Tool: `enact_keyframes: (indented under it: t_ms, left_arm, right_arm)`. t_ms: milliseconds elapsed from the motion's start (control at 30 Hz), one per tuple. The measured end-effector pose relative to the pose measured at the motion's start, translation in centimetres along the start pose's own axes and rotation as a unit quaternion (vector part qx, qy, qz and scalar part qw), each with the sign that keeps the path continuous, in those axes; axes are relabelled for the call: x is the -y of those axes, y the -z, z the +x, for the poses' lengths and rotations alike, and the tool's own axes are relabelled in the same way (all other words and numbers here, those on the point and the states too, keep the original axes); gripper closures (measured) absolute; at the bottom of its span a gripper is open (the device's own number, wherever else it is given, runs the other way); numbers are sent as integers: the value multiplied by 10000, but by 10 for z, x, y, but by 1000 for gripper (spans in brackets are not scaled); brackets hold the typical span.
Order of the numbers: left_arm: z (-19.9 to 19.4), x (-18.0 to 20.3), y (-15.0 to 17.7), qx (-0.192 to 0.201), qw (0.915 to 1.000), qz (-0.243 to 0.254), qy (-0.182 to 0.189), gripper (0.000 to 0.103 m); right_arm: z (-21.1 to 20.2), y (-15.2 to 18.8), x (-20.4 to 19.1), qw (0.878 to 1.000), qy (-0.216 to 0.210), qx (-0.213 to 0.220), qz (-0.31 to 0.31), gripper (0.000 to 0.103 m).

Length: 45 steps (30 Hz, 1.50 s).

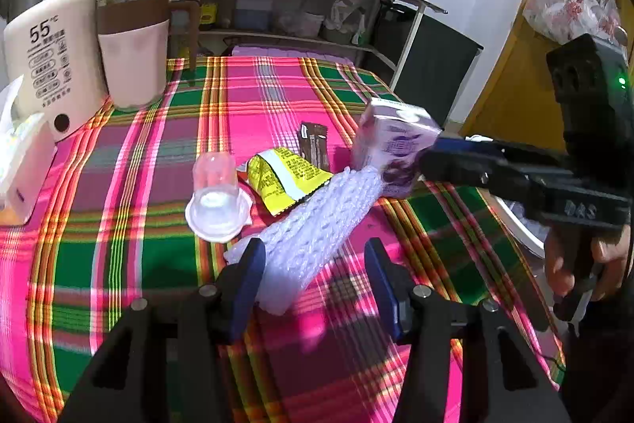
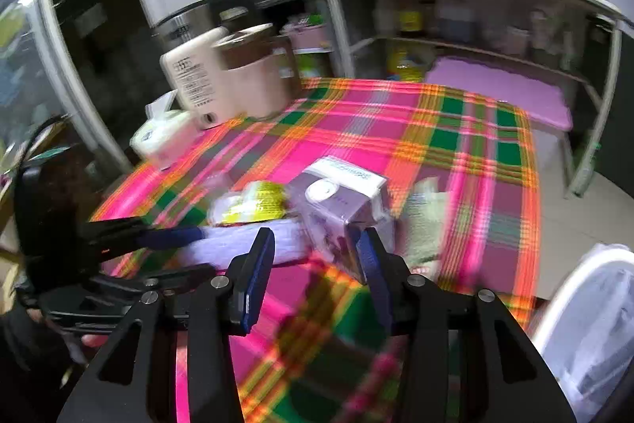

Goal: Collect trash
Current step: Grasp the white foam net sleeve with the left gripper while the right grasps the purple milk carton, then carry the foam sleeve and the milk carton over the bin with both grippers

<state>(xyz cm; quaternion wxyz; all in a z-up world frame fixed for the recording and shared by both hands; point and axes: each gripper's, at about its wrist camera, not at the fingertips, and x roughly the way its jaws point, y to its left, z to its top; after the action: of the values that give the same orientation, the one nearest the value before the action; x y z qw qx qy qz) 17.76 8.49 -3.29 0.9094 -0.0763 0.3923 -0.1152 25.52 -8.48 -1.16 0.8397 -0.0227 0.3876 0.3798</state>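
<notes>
Plaid-clothed table: left gripper point(image 1: 313, 284) spread, empty, over white foam netting point(image 1: 317, 228), soft, light, best pinched mid-length; beyond, right gripper point(image 1: 426, 155) pinching purple carton point(image 1: 396, 145) at its lower end, stiff-walled, likely light, lifted near table's edge.

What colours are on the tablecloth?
The tablecloth is a plaid of pink and green with yellow-orange stripes. The left wrist view shows it best.
</notes>
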Motion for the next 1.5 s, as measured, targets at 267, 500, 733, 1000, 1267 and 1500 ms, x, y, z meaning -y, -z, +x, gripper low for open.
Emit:
enact_keyframes:
  t_ms: [267,500,733,1000,1267,1500]
  left_arm:
    - [-5,-5,7,99,9997,-178,-151,49]
    - [4,-3,3,56,9993,-76,-348,49]
    - [9,-1,0,-35,9994,162,-291,48]
    - [8,16,4,-87,9991,414,-92,53]
    - [2,41,15,-215,9969,730,215,54]
    - [-9,48,16,-61,9956,880,326,54]
  right_arm:
    - [-13,-2,-13,9989,285,338,-182,57]
    - [2,-8,-14,9981,572,190,-146,57]
    - [19,-12,-12,9977,665,-50,-143,57]
    - [8,-8,-5,9973,725,33,141,63]
    - [-26,8,-1,9961,762,275,353,63]
    - [-52,24,9,9937,868,414,583,63]
